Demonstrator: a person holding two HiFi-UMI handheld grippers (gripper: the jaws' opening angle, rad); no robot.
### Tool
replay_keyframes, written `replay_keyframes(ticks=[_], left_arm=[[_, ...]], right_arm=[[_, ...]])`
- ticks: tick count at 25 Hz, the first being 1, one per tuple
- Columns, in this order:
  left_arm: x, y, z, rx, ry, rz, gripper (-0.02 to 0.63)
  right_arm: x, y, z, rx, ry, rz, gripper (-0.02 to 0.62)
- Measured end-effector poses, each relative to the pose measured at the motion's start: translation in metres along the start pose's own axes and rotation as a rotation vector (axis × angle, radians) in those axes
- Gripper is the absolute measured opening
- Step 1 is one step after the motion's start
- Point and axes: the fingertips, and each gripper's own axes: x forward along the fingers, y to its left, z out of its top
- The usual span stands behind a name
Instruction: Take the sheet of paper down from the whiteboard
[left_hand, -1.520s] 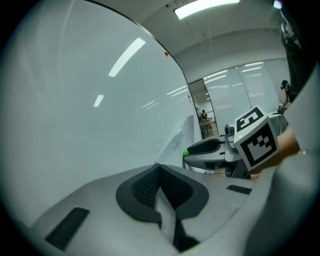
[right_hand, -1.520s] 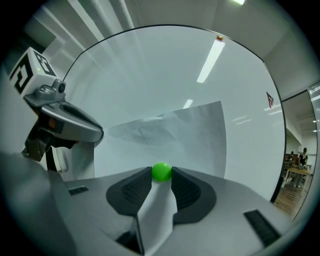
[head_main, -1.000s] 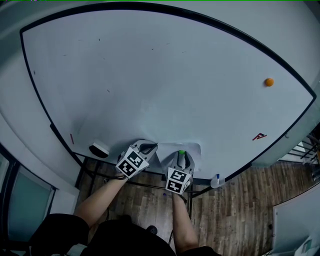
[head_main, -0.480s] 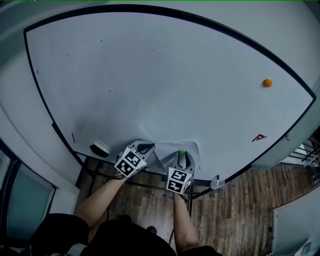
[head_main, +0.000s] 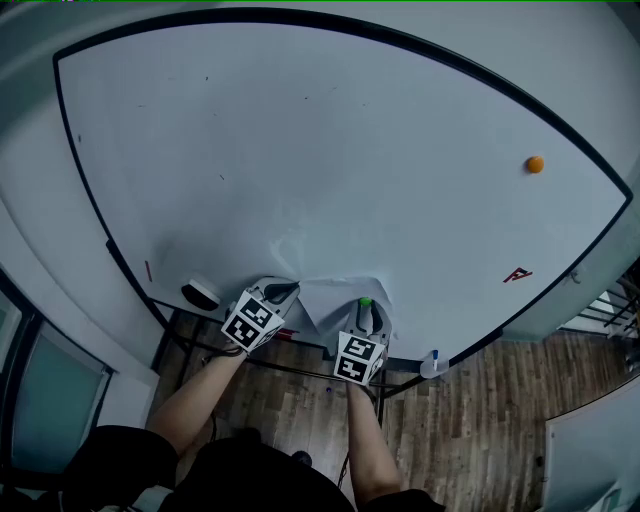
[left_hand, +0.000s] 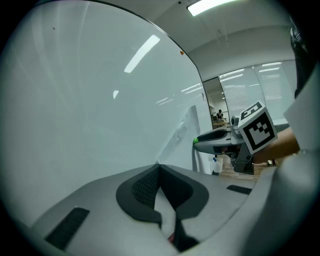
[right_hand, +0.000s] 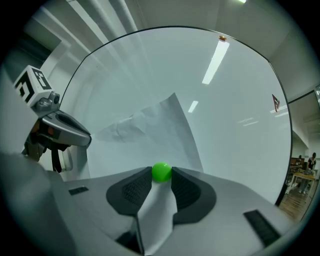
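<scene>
Pinching paper (head_main: 335, 297), left gripper (head_main: 290, 289) — right gripper (head_main: 365, 310) (clasping magnet (right_hand: 161, 171)) alongside.

The whiteboard (head_main: 330, 150) stands upright, wide, white and black-framed. The sheet of paper (head_main: 335, 300) sits low on it, just above its bottom edge and about mid-width. The sheet is plain white and creased, with wrinkles running across its upper left part. It does not lie flat: its top edge and upper right corner bow away from the whiteboard. A small round green magnet (head_main: 365, 302) sits on the sheet's lower right part, clasped by the right tongs (right_hand: 161, 176). The left tongs (left_hand: 159, 167) pinch the sheet's left edge.
</scene>
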Motion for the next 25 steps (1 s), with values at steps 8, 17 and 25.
replay_keyframes(ticks=[8, 17, 25], left_arm=[[-0.01, 0.008, -0.005, -0.012, 0.01, 0.028, 0.021], [-0.013, 0.014, -0.009, -0.014, 0.019, 0.043, 0.021], [-0.014, 0.013, -0.01, -0.023, 0.017, 0.049, 0.021]], right_arm=[[-0.001, 0.0, 0.0, -0.012, -0.003, 0.006, 0.133], [0.0, -0.002, -0.002, -0.004, -0.004, 0.004, 0.133], [-0.001, -0.004, -0.001, -0.013, -0.008, 0.006, 0.133]])
